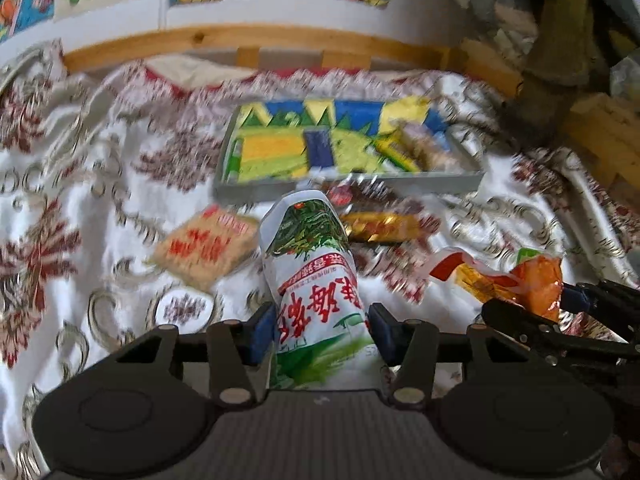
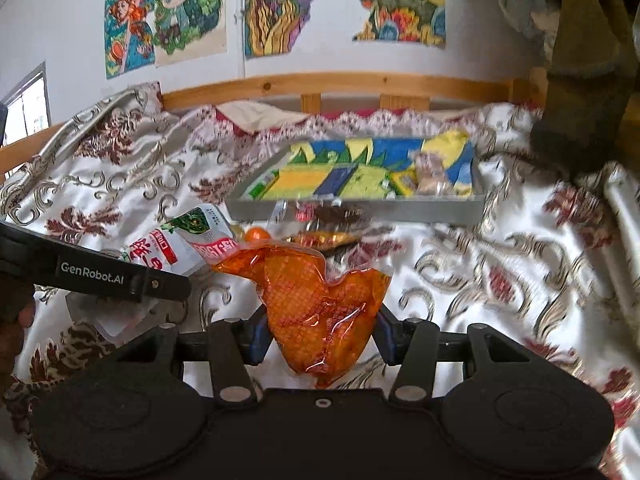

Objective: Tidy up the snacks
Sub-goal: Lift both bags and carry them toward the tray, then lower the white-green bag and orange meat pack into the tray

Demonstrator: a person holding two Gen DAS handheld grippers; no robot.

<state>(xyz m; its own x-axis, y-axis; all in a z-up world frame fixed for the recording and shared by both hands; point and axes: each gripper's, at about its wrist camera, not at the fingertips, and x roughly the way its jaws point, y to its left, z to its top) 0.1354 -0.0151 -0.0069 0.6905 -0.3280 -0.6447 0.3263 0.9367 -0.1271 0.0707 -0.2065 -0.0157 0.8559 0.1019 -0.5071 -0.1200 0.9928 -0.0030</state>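
Snacks (image 1: 376,226) loose before tray (image 1: 348,186), patterned cloth (image 1: 80,184) all around

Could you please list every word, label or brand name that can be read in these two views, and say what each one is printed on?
"GenRobot.AI": white lettering on the black arm of the left gripper, right wrist view.
Red Chinese characters on the white and green packet: upside down, not reliably readable.
Red characters on the tan packet: blurred.
Orange packet: no text visible.
Tray snacks: blurred.
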